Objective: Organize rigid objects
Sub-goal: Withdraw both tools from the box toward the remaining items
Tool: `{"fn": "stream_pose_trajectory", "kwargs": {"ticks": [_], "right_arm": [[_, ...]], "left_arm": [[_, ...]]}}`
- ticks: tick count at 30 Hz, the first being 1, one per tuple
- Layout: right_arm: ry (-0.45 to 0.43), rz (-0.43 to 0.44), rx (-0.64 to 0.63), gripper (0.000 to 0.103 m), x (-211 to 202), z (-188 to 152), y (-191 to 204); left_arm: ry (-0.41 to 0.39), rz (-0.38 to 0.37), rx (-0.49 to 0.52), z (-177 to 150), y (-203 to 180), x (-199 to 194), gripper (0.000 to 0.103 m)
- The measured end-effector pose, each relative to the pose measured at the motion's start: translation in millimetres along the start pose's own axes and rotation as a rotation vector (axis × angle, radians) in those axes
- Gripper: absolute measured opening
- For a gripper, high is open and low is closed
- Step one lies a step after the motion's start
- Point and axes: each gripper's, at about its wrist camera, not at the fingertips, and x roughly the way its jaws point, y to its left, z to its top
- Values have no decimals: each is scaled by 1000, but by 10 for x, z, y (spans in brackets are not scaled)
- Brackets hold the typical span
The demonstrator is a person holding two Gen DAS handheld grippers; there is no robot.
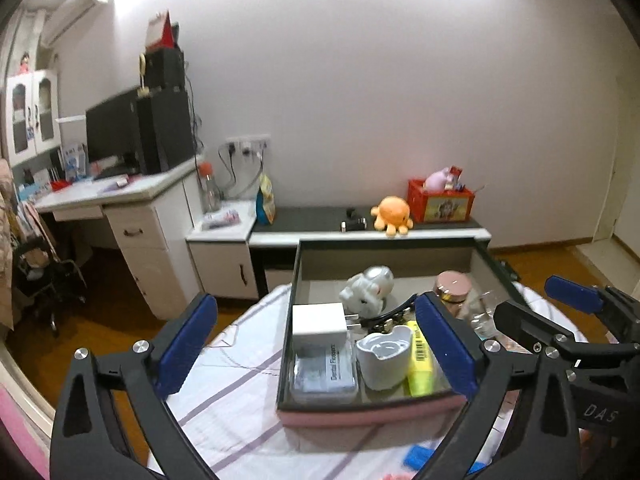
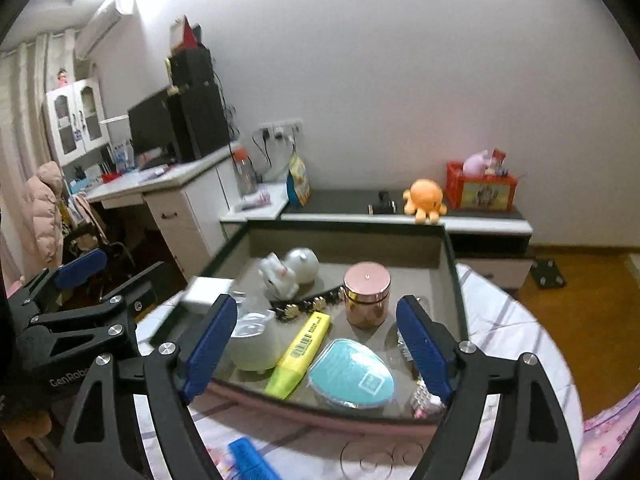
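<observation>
I hold both grippers over the near edge of the tray (image 2: 452, 264), each angled down into it, and both are empty. The left gripper (image 1: 316, 350) stands as wide as it goes, nothing between its blue pads. The right gripper (image 2: 316, 344) is open too, a little less wide, and its pads touch nothing.

The move I judge next turns on the blue comb (image 2: 250, 462). It lies outside the tray, on the striped cloth (image 2: 516, 320) just below the tray's pink front wall, low in the right wrist view and left of that gripper's centre line. Its long axis runs slantwise, from upper left to lower right. The left view shows a blue scrap (image 1: 418, 458) in about the same place, below the tray's near right corner; I cannot tell whether it is the same thing. The right gripper looks nearer, though it has to pull back and tip further down to reach.

Inside the tray, the yellow highlighter (image 2: 300, 354) lies slantwise between the white cup (image 2: 254, 338) and the teal case (image 2: 350, 376), with the pink jar (image 2: 367, 294) behind it.

Readable writing: "Dental Flossers" on the clear box (image 1: 324, 374) at the tray's near left corner, "GenRobo" on the left gripper's body in the right view, "DAS" on the right gripper's body in the left view. The highlighter carries a barcode; its print is too small to read.
</observation>
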Motion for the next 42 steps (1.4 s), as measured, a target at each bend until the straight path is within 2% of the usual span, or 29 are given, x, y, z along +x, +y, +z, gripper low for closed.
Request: {"fn": "stream_pose_trajectory", "kwargs": {"ticks": [2, 3, 4, 9, 13, 22, 34, 37, 42], "right_arm": [[-29, -1, -8, 87, -227, -13, 56], [-45, -5, -12, 93, -316, -31, 77], [-58, -12, -16, 103, -413, -52, 101], [-136, -29, -58, 103, -985, -193, 280], [-199, -60, -78, 103, -1422, -365, 397], [-290, -111, -104, 103, -2154, -733, 530], [-310, -128, -85, 103, -2586, -1013, 547], [-304, -132, -92, 103, -2614, -1052, 560], [-265, -134, -88, 103, -2489, -1127, 533]], "left_arm": [[-47, 2, 7, -6, -3, -265, 103], [-70, 8, 10, -11, -17, -388, 103], [-94, 8, 14, -27, -19, -533, 103], [-168, 28, 40, -137, -74, -1124, 103], [-230, 16, 41, -260, -122, -1582, 103], [-303, 2, 46, -576, -239, -2311, 103], [-310, -16, 46, -729, -304, -2638, 103], [-298, -16, 47, -765, -304, -2619, 103], [-229, -22, 34, -903, -292, -2418, 103]]}}
